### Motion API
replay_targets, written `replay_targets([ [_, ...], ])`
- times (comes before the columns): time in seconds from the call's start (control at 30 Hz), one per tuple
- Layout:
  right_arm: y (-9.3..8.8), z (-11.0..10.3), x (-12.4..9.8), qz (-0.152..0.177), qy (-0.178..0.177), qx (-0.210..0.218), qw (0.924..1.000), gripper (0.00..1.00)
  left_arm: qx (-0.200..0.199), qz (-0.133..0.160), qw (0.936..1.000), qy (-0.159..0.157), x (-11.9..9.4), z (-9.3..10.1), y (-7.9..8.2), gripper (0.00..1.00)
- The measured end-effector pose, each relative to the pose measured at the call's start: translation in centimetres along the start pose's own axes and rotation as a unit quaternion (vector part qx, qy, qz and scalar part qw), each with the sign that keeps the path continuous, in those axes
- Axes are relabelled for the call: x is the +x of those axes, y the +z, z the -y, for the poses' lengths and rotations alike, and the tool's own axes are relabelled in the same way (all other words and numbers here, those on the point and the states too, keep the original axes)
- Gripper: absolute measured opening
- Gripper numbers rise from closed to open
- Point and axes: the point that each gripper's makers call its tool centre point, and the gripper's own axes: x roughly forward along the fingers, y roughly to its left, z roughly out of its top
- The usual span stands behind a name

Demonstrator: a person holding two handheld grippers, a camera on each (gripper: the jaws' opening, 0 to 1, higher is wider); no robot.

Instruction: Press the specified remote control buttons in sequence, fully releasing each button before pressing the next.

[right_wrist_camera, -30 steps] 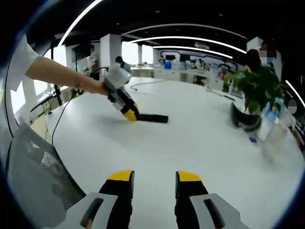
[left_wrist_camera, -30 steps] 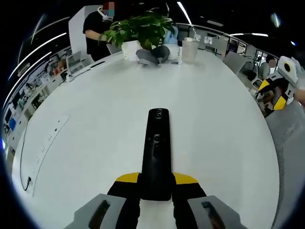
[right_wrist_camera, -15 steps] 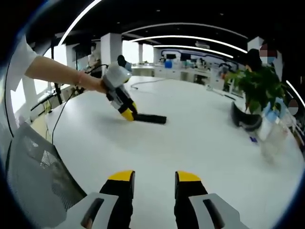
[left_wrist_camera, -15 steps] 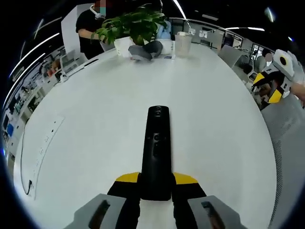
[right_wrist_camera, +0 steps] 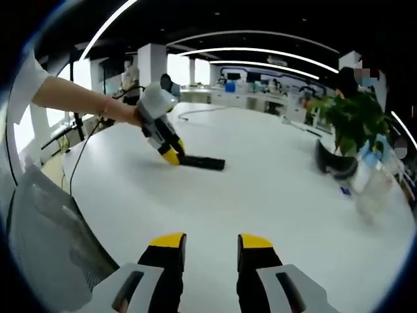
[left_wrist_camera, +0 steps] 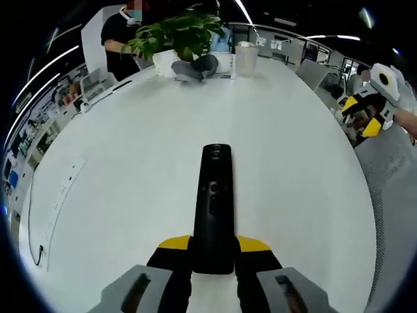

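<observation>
Your left gripper [left_wrist_camera: 212,251] is clamped on the near end of the black remote control [left_wrist_camera: 214,207], which lies flat on the white table [left_wrist_camera: 117,169] at lower centre of the left gripper view. Your right gripper [right_wrist_camera: 206,248] hovers above the table, jaws apart, holding nothing.

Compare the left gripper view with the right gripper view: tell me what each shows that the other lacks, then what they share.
Left gripper view: the buttons on the remote control face the camera, its near end clamped between the left tongs; a long white power strip lies far left on the table.

Right gripper view: a mesh chair back, and the right tongs open with nothing between them.

Shared: the white table, the remote control, both tongs, the potted plant and the clear container beside it.
</observation>
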Motion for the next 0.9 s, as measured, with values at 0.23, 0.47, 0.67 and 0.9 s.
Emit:
replay_targets([
  [0.23, -0.1, 0.0, 0.0, -0.001, 0.0, -0.001, 1.0, 0.28, -0.001, -0.007, 1.0, 0.001, -0.1, 0.4, -0.2, 0.24],
  [0.47, -0.1, 0.0, 0.0, -0.002, 0.0, -0.002, 1.0, 0.27, 0.004, -0.014, 0.9999, -0.001, -0.1, 0.8, -0.4, 0.24],
  [0.67, -0.2, 0.0, 0.0, -0.005, 0.0, -0.004, 1.0, 0.26, 0.009, -0.019, 0.9998, -0.003, -0.3, 1.3, -0.5, 0.24],
  [0.9, -0.3, -0.1, 0.0, -0.008, 0.001, -0.006, 1.0, 0.25, 0.013, -0.028, 0.9995, -0.005, -0.6, 1.8, -0.8, 0.24],
])
